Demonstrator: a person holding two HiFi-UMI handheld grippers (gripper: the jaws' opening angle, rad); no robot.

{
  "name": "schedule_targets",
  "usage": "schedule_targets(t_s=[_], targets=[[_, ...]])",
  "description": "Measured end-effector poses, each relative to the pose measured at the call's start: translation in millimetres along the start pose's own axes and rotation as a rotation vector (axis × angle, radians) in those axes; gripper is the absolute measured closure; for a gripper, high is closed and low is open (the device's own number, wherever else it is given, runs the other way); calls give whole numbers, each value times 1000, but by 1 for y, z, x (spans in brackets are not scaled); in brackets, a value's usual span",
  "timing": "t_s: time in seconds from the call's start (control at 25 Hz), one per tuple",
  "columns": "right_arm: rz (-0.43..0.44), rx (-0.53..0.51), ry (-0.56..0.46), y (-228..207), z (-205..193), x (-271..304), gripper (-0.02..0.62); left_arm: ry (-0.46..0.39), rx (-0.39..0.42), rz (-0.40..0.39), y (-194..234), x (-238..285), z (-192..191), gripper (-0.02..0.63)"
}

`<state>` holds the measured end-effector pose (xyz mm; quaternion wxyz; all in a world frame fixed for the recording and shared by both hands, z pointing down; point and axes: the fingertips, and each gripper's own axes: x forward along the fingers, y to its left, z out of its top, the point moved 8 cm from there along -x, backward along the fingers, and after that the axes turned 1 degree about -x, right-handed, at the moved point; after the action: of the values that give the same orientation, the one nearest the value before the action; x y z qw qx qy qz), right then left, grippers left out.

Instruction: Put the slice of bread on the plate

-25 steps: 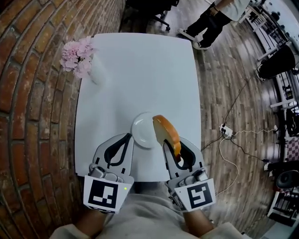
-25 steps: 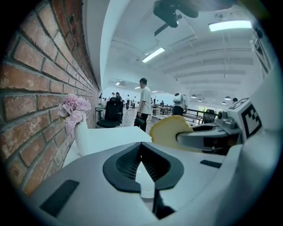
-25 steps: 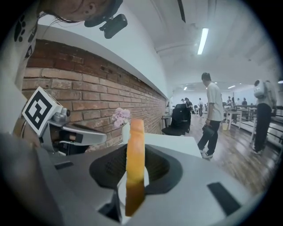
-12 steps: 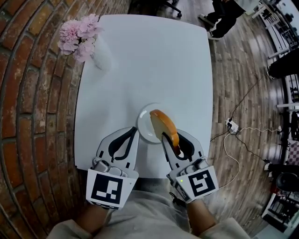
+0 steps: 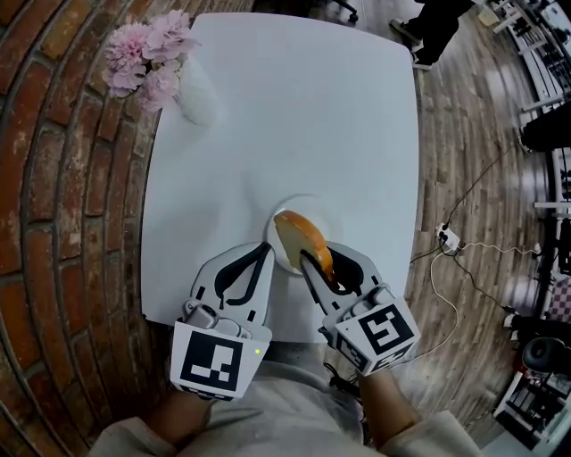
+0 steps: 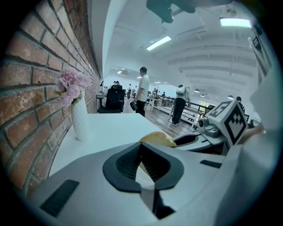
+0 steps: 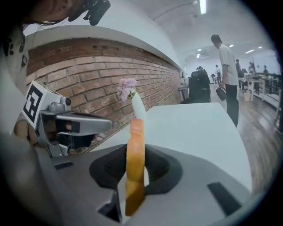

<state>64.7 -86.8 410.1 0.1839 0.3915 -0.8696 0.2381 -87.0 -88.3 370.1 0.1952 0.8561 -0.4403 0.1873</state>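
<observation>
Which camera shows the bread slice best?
The head view: the bread slice shows its broad face over the plate. The right gripper view shows it edge-on between the jaws; the left gripper view only its top.

In the head view only the far rim of the small round white plate [image 5: 312, 208] shows, the golden-crusted slice of bread [image 5: 302, 236] covering the rest with its near end buried between the jaws of the grey right gripper [image 5: 323, 263], and the top edge cuts off a dark-trousered person [image 5: 440, 20].
</observation>
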Motion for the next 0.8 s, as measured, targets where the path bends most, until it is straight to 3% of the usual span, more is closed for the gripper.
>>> schedule_targets(t_s=[0.4, 0.6, 0.8], targets=[[135, 150, 84, -16, -7, 21, 499, 9, -14, 21, 8, 3, 4, 595], [138, 213, 92, -31, -9, 28, 494, 15, -25, 30, 13, 4, 2, 595], [67, 132, 167, -42, -16, 34, 442, 16, -29, 35, 14, 5, 2, 595]])
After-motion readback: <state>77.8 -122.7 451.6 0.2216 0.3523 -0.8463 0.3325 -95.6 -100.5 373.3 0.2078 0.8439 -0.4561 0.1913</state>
